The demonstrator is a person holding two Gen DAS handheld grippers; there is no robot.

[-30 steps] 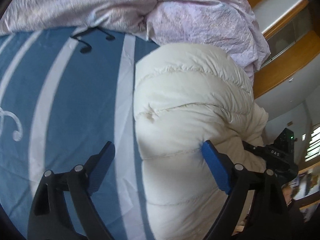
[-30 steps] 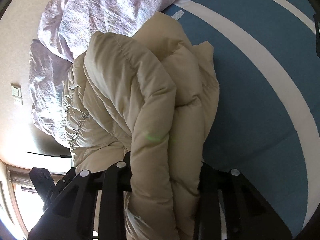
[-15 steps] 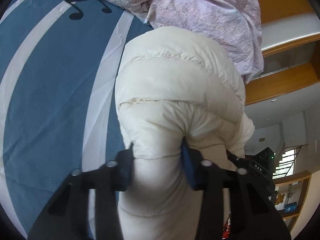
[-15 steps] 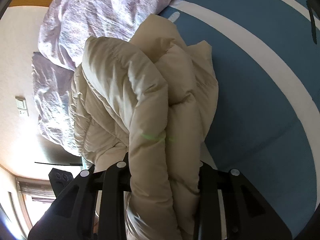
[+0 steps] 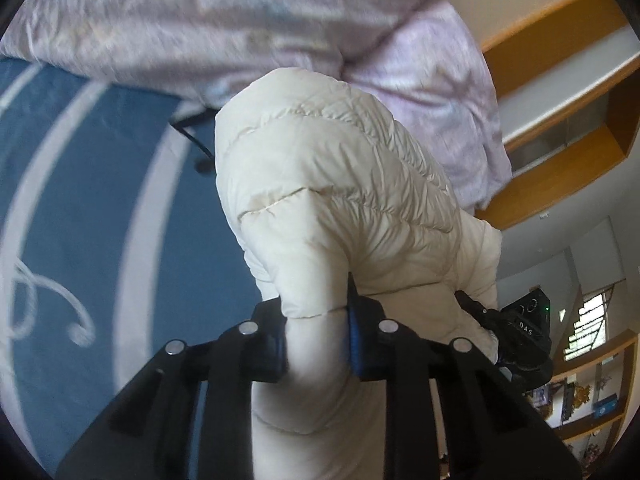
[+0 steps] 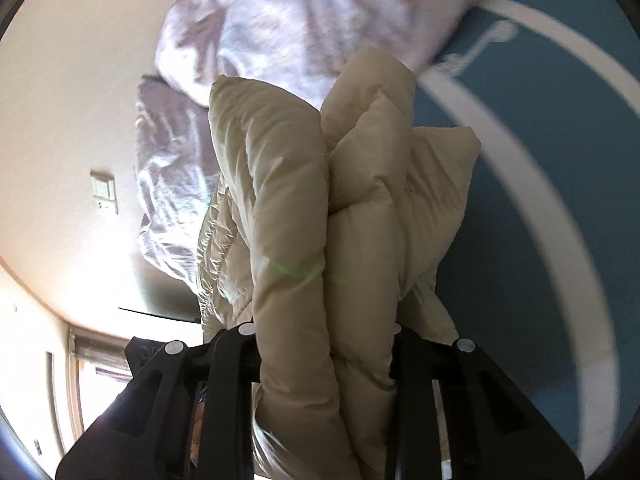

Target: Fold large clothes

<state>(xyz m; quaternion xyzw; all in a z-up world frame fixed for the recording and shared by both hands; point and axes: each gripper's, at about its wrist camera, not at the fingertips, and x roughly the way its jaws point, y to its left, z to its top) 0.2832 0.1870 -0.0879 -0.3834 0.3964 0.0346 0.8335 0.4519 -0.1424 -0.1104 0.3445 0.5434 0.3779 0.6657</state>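
Note:
A cream quilted puffer jacket is bunched in thick folds over the blue bedsheet. My left gripper is shut on a fold of the jacket, its blue pads pressed into the fabric. In the right wrist view the jacket looks beige and stands folded in several layers. My right gripper is shut on a thick bundle of those layers, and its fingertips are hidden by the fabric. The other gripper's black body shows beyond the jacket.
A crumpled lilac duvet lies heaped behind the jacket and also shows in the right wrist view. The blue sheet with white stripes spreads to the side. Wooden shelving and a cream wall stand past the bed.
My left gripper went from open beside the jacket to shut on a fold of it, then lifted it. My right gripper kept its hold and the jacket rose toward the duvet.

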